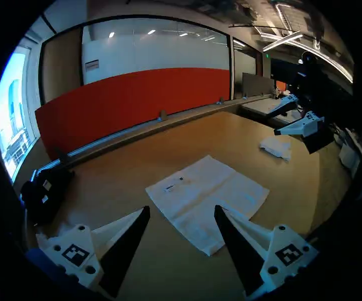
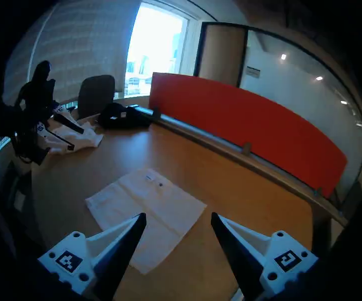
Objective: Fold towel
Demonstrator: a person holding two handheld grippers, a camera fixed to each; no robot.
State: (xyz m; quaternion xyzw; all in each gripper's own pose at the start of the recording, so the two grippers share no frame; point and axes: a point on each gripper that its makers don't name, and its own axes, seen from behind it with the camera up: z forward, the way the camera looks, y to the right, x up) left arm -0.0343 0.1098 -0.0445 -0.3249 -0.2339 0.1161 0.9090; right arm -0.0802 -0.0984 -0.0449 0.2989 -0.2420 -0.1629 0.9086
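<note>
Left gripper point(image 1: 181, 209): fingers apart, holding nothing, the towel's near edge seen between them.
Right gripper point(image 2: 177, 215): fingers apart, empty, towel just ahead.
Towel point(image 1: 208, 198): white, spread flat mid-table.
Table point(image 1: 131, 170): wooden, red partition point(image 1: 131, 100) behind.

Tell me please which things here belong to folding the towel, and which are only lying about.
For the job:
flat towel
left hand-held gripper, open
right hand-held gripper, open

Lying about:
crumpled white cloth
black bag
chair
red partition
</note>
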